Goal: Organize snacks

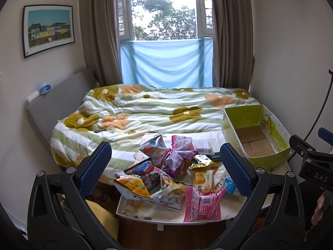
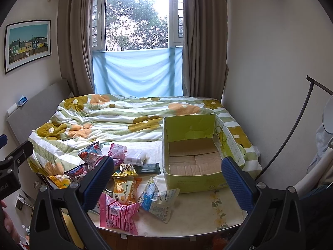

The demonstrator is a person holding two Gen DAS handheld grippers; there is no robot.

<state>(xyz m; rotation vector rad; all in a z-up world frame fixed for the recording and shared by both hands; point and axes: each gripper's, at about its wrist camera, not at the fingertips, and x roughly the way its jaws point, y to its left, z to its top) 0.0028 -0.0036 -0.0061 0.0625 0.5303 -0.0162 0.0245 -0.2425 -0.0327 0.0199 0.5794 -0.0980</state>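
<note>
The left gripper (image 1: 165, 168) hangs with its blue-padded fingers (image 1: 94, 170) spread wide and nothing between them, poised above the heap of snack packets (image 1: 166, 170). The right gripper (image 2: 167, 177) is likewise splayed and empty, its fingers (image 2: 237, 182) framing the near front of the cardboard box (image 2: 193, 182). That box, yellow-green outside with bare brown card inside, sits open-topped on a small table (image 2: 218, 214) covered in a pale flowered cloth, its far side against the bed. Inside it only the folded bottom flaps show. The snacks all lie to the left of the box on the same table, loose and overlapping: nearest the table's front edge a pink packet (image 2: 118, 212) with white stripes and a barcode, and beside it, toward the box, a blue-and-white packet (image 2: 148, 195) over a cream one (image 2: 164, 202). Further from the front edge is an orange-and-yellow packet (image 2: 124, 187), then a gold one (image 2: 124, 169) and a dark flat sachet (image 2: 148, 168) just left of the box. Farther left of the box are puffy purple bags (image 1: 179, 158), a red-and-blue one (image 1: 154, 148) and a yellow bag (image 1: 133, 186) at the table's left edge. Behind the box spreads a quilt (image 1: 145, 108) striped green and white with ochre and orange flowers.
</note>
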